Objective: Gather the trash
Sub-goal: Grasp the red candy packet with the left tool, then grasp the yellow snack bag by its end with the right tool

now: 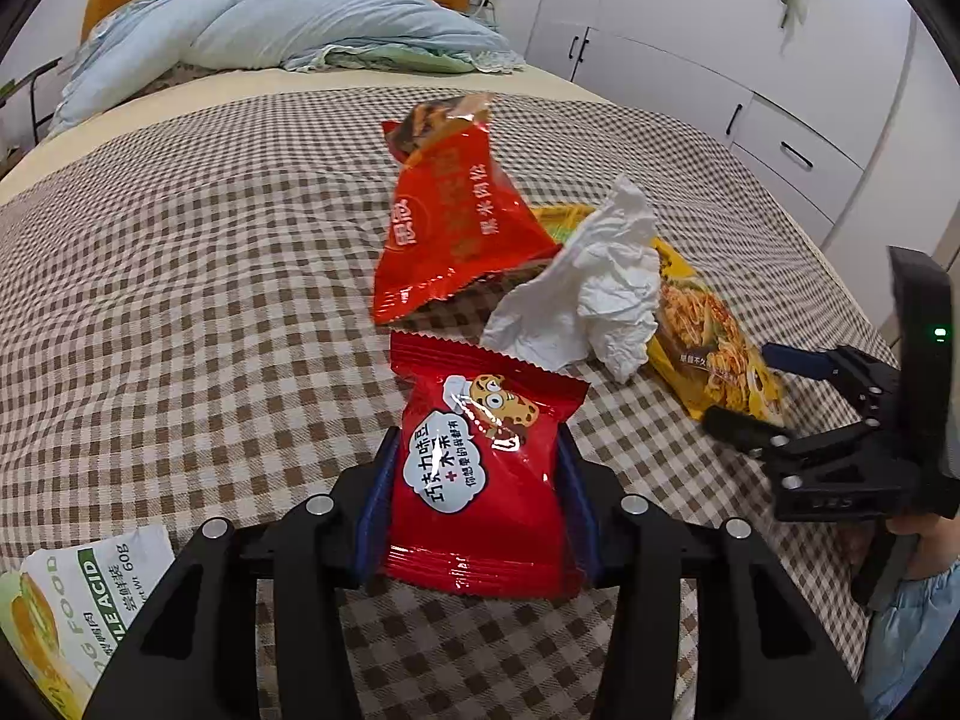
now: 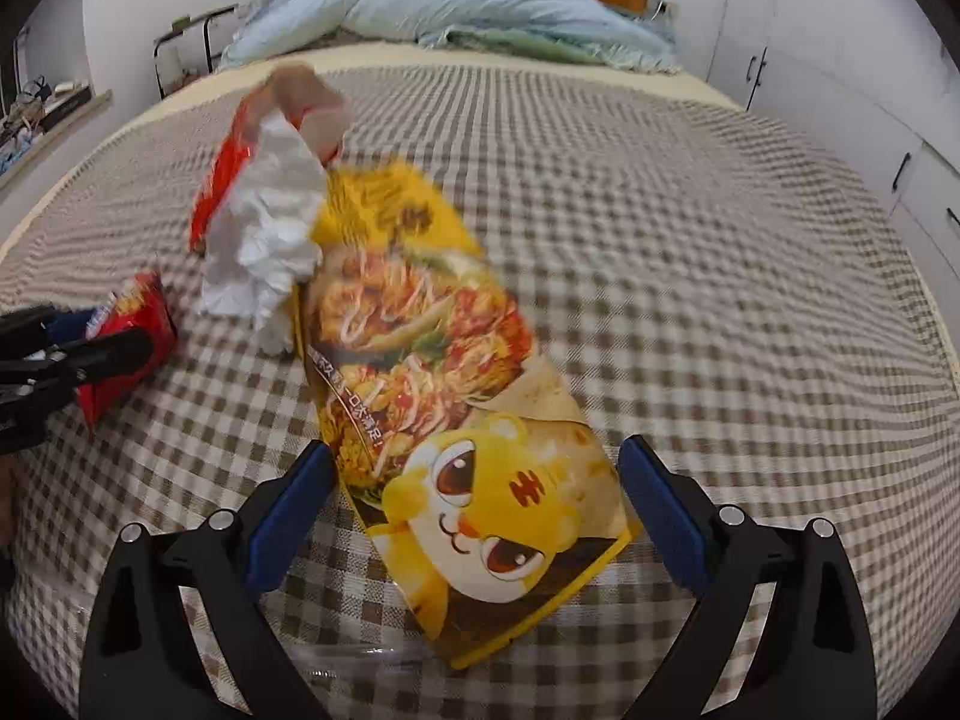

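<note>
A small red cookie packet (image 1: pixel 480 480) lies on the checked bedspread (image 1: pixel 180 300), and my left gripper (image 1: pixel 477 450) is shut on it, a blue pad against each side. In the right wrist view the same packet (image 2: pixel 135 324) sits in the left gripper (image 2: pixel 108 330) at the left edge. My right gripper (image 2: pixel 477 450) is open around the near end of a long yellow snack wrapper (image 2: pixel 456 420), with a gap at each pad. A crumpled white tissue (image 1: pixel 594 294) rests on the yellow wrapper (image 1: pixel 708 348), beside a larger red wrapper (image 1: pixel 456 222).
A white and green food packet (image 1: pixel 78 600) lies at the near left. A pale blue quilt (image 1: pixel 270 18) is heaped at the wooden headboard. White wardrobe doors and drawers (image 1: pixel 720 60) run along the bed's right side. A person's hand holds the right gripper (image 1: pixel 741 387).
</note>
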The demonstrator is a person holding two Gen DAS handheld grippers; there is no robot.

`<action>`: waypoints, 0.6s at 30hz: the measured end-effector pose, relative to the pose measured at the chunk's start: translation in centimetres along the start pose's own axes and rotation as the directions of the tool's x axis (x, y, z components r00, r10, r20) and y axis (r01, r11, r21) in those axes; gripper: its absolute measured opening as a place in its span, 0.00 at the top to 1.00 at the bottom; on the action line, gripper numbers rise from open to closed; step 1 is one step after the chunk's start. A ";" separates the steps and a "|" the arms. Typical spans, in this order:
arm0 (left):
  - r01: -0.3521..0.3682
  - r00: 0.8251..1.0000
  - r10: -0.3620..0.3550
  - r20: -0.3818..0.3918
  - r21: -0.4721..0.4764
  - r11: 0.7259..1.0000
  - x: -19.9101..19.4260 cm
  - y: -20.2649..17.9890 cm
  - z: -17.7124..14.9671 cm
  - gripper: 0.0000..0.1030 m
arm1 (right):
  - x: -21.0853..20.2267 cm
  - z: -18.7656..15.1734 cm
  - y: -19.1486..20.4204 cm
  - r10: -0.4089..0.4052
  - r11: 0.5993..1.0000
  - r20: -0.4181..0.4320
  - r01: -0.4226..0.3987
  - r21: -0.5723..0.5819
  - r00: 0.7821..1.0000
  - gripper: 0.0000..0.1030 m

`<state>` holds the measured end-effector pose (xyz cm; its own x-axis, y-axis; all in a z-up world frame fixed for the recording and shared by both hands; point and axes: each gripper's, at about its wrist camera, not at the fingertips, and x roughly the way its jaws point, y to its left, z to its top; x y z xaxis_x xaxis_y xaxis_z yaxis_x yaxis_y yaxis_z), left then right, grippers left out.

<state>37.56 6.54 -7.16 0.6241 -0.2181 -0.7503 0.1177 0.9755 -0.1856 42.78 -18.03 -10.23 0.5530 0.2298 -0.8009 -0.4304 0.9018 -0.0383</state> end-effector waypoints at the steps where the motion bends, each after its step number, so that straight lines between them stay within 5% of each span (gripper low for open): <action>1: 0.004 1.000 -0.004 0.000 0.004 1.000 0.1 -0.4 0.0 0.55 | 0.0 0.0 0.0 0.003 1.000 0.003 -0.003 0.004 1.000 0.11; 8: 0.015 1.000 -0.015 -0.007 0.026 1.000 0.5 -1.6 -0.1 0.55 | -0.2 -0.2 0.2 -0.002 1.000 0.013 0.002 0.022 1.000 0.13; 13: 0.026 1.000 -0.026 -0.006 0.016 1.000 0.6 -1.4 -0.1 0.55 | -0.6 -0.3 0.3 0.031 0.999 0.029 -0.032 0.032 0.999 0.31; 18: 0.032 0.999 -0.031 -0.005 0.010 0.999 0.2 -1.0 -0.3 0.55 | -1.3 -0.4 -0.8 0.003 0.996 0.055 -0.008 0.093 0.998 0.69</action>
<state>37.34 5.49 -7.33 0.6165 -0.2488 -0.7470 0.1454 0.9684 -0.2026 42.17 -19.22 -9.37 0.5903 0.2520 -0.7669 -0.3662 0.9302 0.0238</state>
